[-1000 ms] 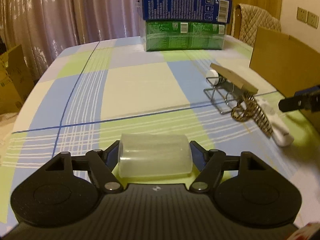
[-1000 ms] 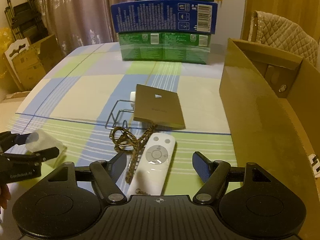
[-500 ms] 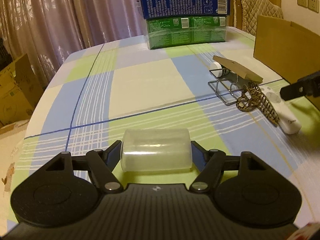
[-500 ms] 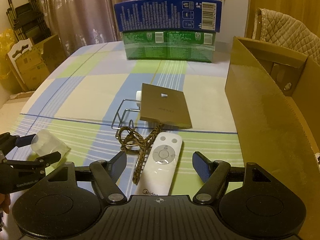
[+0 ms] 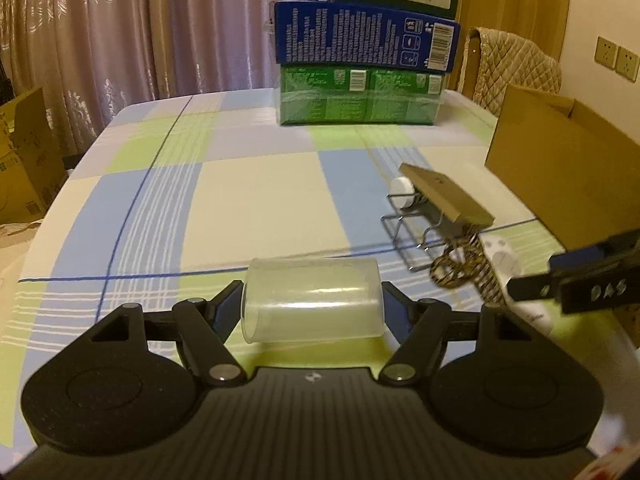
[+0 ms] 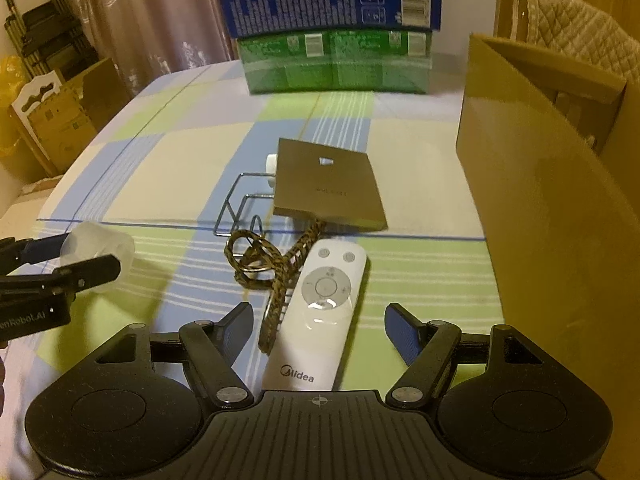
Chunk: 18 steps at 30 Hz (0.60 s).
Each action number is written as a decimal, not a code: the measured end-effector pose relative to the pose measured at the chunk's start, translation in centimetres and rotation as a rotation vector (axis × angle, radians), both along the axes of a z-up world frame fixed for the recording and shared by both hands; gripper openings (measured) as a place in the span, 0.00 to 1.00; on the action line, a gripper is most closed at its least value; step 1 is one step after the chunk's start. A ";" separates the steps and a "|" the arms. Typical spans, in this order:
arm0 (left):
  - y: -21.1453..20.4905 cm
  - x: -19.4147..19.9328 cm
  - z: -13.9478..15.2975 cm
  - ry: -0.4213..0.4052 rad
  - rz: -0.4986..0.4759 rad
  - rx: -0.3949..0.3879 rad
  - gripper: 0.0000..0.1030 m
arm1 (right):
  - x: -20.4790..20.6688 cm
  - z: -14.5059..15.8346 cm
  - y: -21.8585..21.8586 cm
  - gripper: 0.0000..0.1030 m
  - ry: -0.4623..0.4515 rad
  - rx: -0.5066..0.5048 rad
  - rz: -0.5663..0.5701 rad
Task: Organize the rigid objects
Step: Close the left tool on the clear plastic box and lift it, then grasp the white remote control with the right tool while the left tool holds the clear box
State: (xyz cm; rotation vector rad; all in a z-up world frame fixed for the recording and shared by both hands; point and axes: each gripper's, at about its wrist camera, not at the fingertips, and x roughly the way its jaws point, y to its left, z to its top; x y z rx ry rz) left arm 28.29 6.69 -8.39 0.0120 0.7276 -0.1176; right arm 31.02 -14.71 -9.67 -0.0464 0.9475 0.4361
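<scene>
Gripping a translucent plastic cup [image 5: 312,300] sideways, the left gripper [image 5: 312,312] has both pads pressed on the cup's 2 ends, clear of the checked tablecloth [image 5: 248,200] near its front-left edge. The smooth wall could slide out if the squeeze loosens, or buckle if it tightens.

The right gripper [image 6: 320,328] hangs with its fingers apart and holding nothing, straddling the lower end of a white remote [image 6: 320,308] near the table's front-right edge. A patterned cord with a ring [image 6: 264,268] lies touching the remote's left side; closing here could catch the cord too and drag it along.

A wire rack with a flat board [image 6: 328,184] sits just behind, and the cardboard box [image 6: 540,200] stands along the right edge, probably the destination. Both grippers swinging toward it together risk a collision.
</scene>
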 end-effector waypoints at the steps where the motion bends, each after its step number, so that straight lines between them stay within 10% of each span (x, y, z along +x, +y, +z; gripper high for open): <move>1: -0.2 0.2 0.1 -0.001 -0.004 -0.005 0.66 | 0.1 -0.3 0.0 0.68 0.015 0.003 0.002; 8: -0.7 0.7 0.1 0.001 -0.029 -0.023 0.66 | 0.1 -1.6 1.3 0.67 0.021 -0.122 0.062; 12: -0.4 0.7 0.0 0.006 -0.022 -0.025 0.66 | -0.4 -1.3 1.0 0.44 0.024 -0.148 0.052; 18: -0.7 0.1 0.0 0.012 -0.032 -0.025 0.66 | -1.7 -0.6 0.2 0.37 0.075 -0.155 0.047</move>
